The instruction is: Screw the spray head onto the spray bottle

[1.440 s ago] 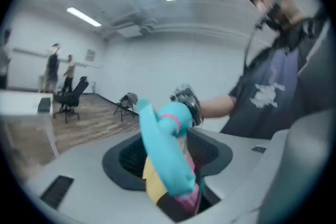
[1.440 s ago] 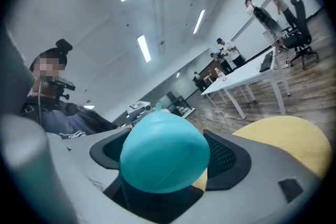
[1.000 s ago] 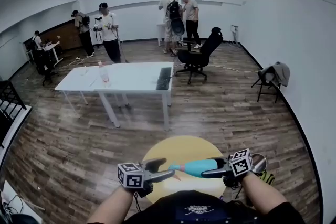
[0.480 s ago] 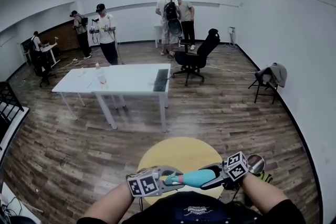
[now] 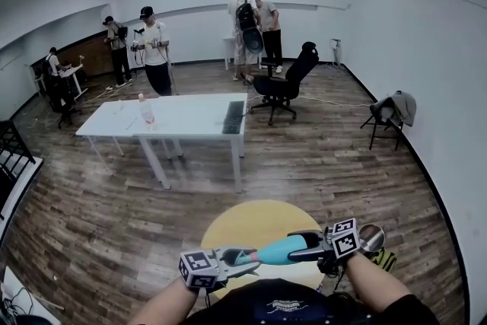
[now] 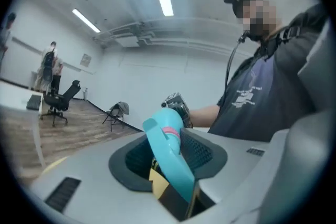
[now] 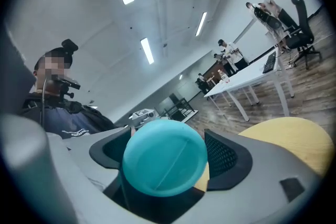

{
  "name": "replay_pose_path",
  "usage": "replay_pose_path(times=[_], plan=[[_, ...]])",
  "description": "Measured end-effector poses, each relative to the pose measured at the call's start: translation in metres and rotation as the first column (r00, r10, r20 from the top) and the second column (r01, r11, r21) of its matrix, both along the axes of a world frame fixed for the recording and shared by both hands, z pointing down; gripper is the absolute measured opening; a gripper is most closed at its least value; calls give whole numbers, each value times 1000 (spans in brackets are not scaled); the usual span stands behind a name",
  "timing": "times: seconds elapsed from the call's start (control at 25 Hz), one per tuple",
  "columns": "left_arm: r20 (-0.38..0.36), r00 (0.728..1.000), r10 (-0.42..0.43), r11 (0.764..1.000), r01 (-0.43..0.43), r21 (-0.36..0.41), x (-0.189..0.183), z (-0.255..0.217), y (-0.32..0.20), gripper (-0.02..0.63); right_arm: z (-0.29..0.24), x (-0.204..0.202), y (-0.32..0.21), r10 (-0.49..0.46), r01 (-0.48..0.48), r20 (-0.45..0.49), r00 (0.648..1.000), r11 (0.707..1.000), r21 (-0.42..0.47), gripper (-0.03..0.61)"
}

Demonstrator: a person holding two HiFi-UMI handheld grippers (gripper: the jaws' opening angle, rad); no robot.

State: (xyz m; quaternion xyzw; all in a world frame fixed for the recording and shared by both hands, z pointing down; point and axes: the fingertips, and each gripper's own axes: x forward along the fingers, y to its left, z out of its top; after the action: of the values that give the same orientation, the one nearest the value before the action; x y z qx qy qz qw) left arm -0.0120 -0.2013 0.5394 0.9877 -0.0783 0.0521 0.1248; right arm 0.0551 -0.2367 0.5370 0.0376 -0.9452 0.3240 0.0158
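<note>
Since the earlier frames, the left gripper (image 5: 240, 259) has been brought in toward the right gripper (image 5: 299, 245), and its jaws have just been closing with the spray head (image 5: 251, 256) between them.

In the head view, the teal spray bottle (image 5: 278, 249) is held roughly level between the two grippers, above a yellow round table (image 5: 255, 218); the head is met at the bottle's left end; whether any thread is engaged cannot be told.

In the left gripper view, the jaws are seen partly closed on the spray head (image 6: 169, 152), which is gripped by its long teal body and sits tilted across the pads; the pink collar (image 6: 169, 131) lies beyond the pads, ungripped.

In the right gripper view, the jaws are held wide and are pressed on the bottle's body near its round base (image 7: 164, 162).

Cross-threading is judged the main risk, since the head is tilted in its grip; the head could also be twisted while the collar is left unturned; the smooth bottle could be spun or slipped in the pads under torque, and dropped.
</note>
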Motion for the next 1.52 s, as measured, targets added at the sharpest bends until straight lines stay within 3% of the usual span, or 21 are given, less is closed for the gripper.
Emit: replay_pose_path(times=[0.12,0.2,0.28,0.4,0.52,0.56,0.68,0.96,1.12,1.52], plan=[[-164,979,-120,981,91,-174,-26,1,-10,173,5,12,-15,101,-101,15,995,995,9,448],[-245,942,-231,952,166,-258,-51,-1,-20,173,9,34,-27,196,-195,50,979,980,-24,448],[-305,891,-337,919,241,-311,-78,-3,-31,173,18,62,-42,323,-315,88,942,944,-95,430],[-377,804,-460,870,324,-371,-114,-4,-41,173,31,96,-58,488,-450,161,858,864,-225,249],[-395,746,-535,829,375,-414,-138,4,-44,173,42,107,-62,572,-537,152,806,815,-219,30],[-393,737,-550,820,385,-424,-143,7,-43,173,46,106,-62,577,-545,138,805,811,-210,28],[-381,731,-566,806,392,-443,-145,16,-40,173,43,96,-58,540,-516,135,830,838,-179,25],[-368,744,-559,805,380,-455,-138,24,-34,172,34,94,-60,528,-493,211,822,847,-198,23],[-359,748,-559,805,384,-453,-136,23,-33,172,39,92,-53,508,-491,153,848,860,-134,23],[-347,761,-549,808,377,-453,-131,22,-30,172,39,89,-46,493,-489,110,863,870,-58,23]])
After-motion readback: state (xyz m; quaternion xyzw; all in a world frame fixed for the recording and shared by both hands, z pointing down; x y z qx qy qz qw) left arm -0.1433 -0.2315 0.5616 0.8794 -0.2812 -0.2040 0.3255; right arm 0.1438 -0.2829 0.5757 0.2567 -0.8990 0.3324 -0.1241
